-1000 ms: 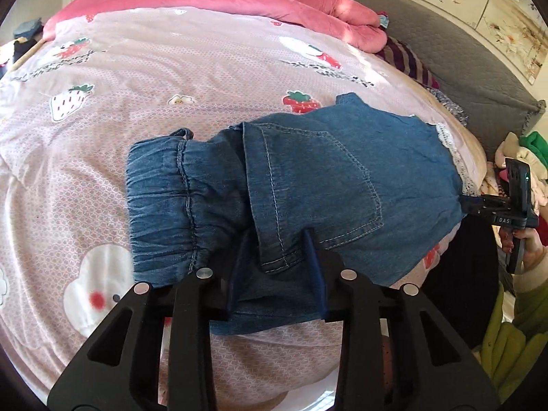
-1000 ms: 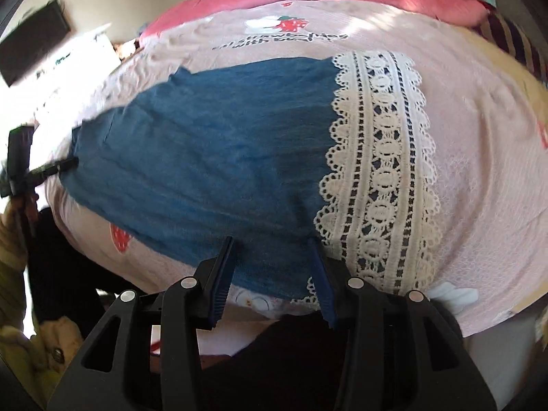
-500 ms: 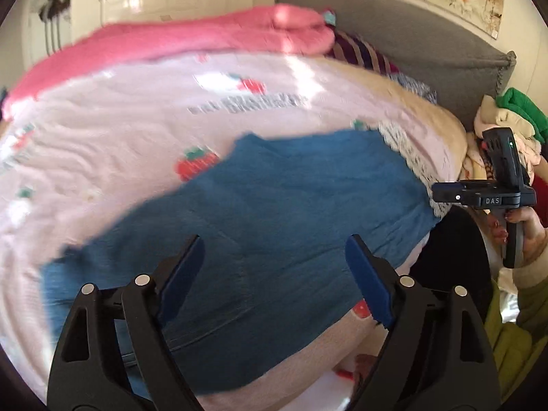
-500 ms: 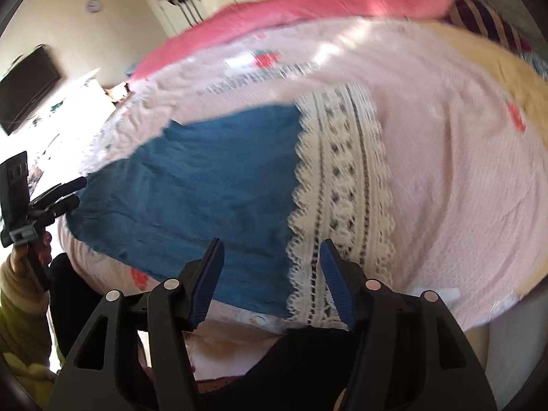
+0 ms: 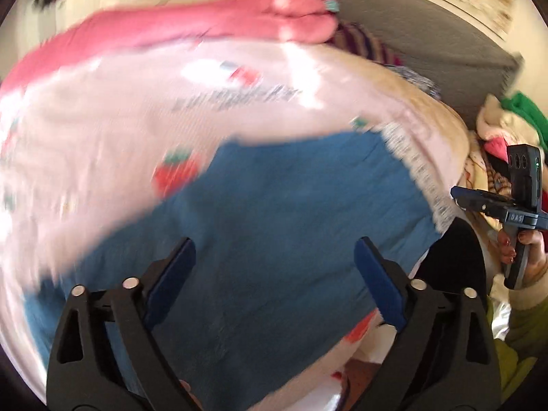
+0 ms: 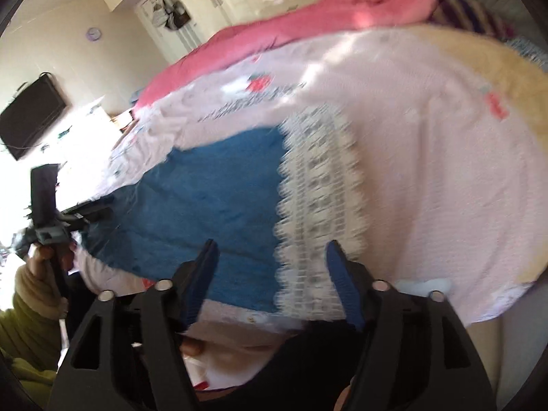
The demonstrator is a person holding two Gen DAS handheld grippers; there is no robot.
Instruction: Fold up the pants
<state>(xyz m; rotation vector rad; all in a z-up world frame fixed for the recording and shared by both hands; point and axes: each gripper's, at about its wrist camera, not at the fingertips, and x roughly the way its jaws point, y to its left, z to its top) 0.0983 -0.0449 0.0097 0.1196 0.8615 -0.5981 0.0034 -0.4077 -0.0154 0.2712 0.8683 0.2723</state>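
Blue denim pants (image 5: 291, 212) with a white lace hem (image 5: 411, 167) lie flat on the pink strawberry sheet (image 5: 120, 120). My left gripper (image 5: 274, 250) hovers over the denim, its jaws wide and still opening, with nothing pinched between the pads. In the right wrist view the pants (image 6: 222, 185) and lace hem (image 6: 318, 185) lie below my right gripper (image 6: 272, 245), whose jaws are also opening and grip nothing. Each gripper shows in the other's view: the right gripper (image 5: 460, 197) at the hem end, the left gripper (image 6: 92, 210) at the far left end. Both views are motion-blurred.
A pink quilt (image 5: 205, 24) lies along the far side of the bed, with a striped pillow (image 5: 359, 41) and a grey headboard (image 5: 428, 27) beyond. A clothes pile (image 5: 507, 120) sits at the right. A dark screen (image 6: 30, 116) hangs on the wall. The bed's near edge is right below both grippers.
My left gripper let go of the folded denim edge, opened wide and swung toward the hem end. My right gripper opened off the pants' near edge and rose a little.
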